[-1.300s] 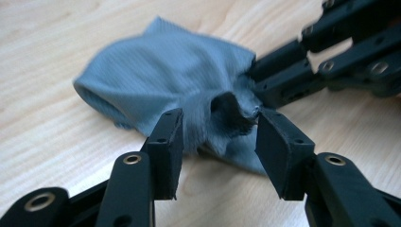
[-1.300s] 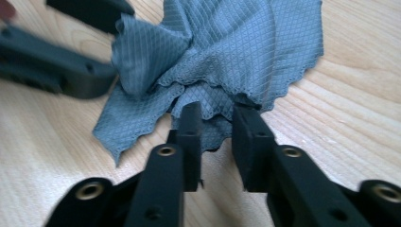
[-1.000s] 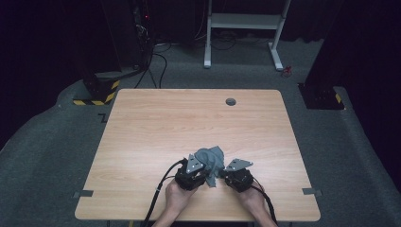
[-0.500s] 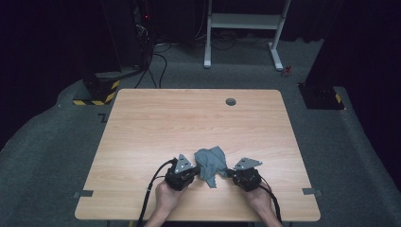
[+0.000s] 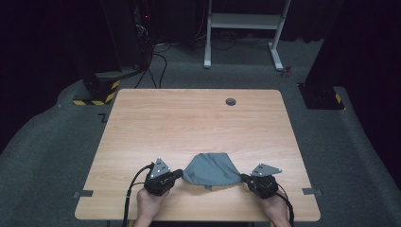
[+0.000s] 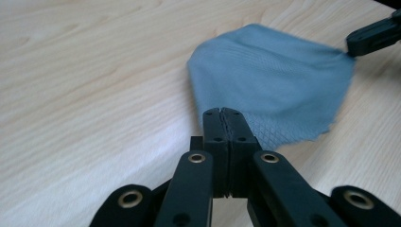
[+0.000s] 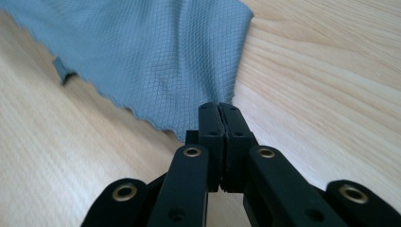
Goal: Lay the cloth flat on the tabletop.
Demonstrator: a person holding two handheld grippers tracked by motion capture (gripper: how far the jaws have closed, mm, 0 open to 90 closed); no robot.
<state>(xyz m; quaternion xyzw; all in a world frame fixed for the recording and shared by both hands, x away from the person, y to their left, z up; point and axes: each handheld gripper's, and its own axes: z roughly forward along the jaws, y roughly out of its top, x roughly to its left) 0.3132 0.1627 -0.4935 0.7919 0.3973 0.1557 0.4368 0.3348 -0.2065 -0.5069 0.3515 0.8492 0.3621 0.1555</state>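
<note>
Down at the near edge of the bench (image 5: 142,127), two hands hold the claws well apart. Left claw (image 5: 178,174) is clamped tight on the left corner of the cloth (image 5: 210,169); right claw (image 5: 244,178) is clamped tight on the right corner. Between them the grey cloth is pulled out wide, its near edge taut and its far edge bulging away in a rounded fan on the wood. Farther off, a small dark grommet (image 5: 231,101) sits near the far edge.
</note>
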